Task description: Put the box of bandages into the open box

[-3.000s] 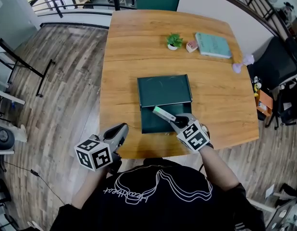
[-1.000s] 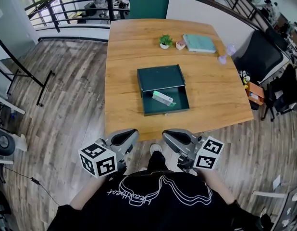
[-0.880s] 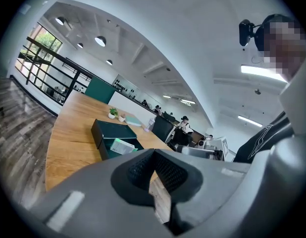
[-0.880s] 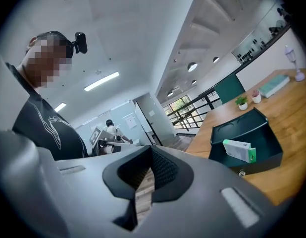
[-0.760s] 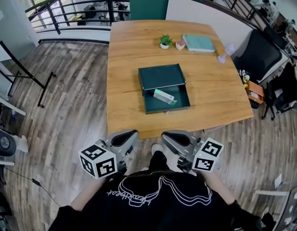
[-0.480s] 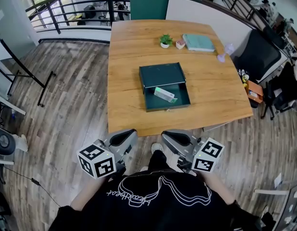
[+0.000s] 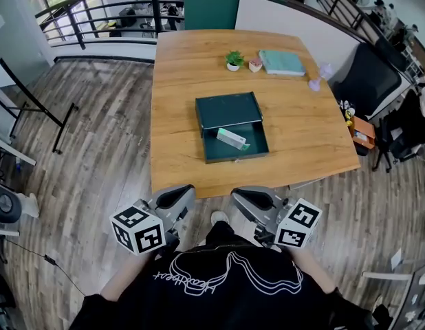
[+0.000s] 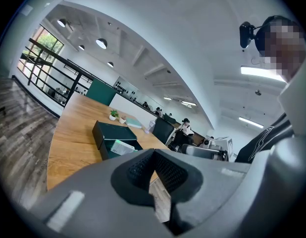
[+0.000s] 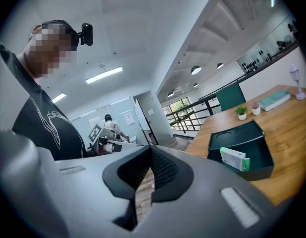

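Observation:
The open dark green box (image 7: pixel 254 148) sits mid-table with its lid (image 7: pixel 227 110) behind it. The white and green box of bandages (image 7: pixel 231 139) lies inside, leaning on the lid side; it also shows in the left gripper view (image 8: pixel 122 147) and the right gripper view (image 9: pixel 233 158). Both grippers are held low near my body, off the table's near edge. My left gripper (image 7: pixel 182 192) is shut and empty, its jaws meeting in its own view (image 8: pixel 154 152). My right gripper (image 7: pixel 237 195) is likewise shut with nothing between its pads (image 9: pixel 152 150).
At the table's far end stand a small potted plant (image 7: pixel 234 60), a little pink pot (image 7: pixel 255 64), a teal book (image 7: pixel 281 62) and a purple object (image 7: pixel 314 82). A black chair (image 7: pixel 374 81) is at the right. A railing (image 7: pixel 95 5) runs at the far left.
Three seconds ago my right gripper held the bandage box over the open box. Now the bandage box lies inside and the right gripper is back by my body. Over the last second neither gripper moved.

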Motion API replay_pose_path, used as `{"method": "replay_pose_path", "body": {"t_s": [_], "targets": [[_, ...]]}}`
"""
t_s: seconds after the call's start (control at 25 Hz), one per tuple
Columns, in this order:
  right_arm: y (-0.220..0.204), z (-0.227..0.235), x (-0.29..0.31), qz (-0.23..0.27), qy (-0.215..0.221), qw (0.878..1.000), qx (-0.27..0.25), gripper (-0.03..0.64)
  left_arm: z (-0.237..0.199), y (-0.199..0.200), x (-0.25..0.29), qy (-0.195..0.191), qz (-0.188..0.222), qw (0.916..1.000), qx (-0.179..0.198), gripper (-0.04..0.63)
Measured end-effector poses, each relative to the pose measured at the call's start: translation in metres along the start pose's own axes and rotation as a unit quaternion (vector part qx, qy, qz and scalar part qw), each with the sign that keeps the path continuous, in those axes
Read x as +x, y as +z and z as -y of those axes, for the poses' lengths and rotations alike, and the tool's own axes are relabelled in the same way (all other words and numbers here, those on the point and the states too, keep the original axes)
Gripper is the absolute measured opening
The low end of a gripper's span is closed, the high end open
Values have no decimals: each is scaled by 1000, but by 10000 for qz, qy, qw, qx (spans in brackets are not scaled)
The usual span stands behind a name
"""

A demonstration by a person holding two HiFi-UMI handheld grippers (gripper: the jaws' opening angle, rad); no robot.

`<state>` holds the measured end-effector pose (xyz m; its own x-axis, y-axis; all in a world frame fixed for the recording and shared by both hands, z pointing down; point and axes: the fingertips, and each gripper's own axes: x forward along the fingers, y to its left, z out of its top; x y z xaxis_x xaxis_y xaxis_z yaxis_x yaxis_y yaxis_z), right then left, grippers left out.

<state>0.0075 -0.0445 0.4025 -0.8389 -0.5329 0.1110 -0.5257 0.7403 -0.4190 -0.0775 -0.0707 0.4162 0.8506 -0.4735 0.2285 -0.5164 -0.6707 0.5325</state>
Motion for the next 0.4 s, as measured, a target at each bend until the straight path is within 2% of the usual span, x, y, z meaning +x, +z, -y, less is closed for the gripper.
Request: {"method": "replay_pose_path", "body": {"t_s": [0.4], "targets": [[24,29,3,-80,77,9999,-116,23,-3,23,30,38,16,10000,24,0]]}}
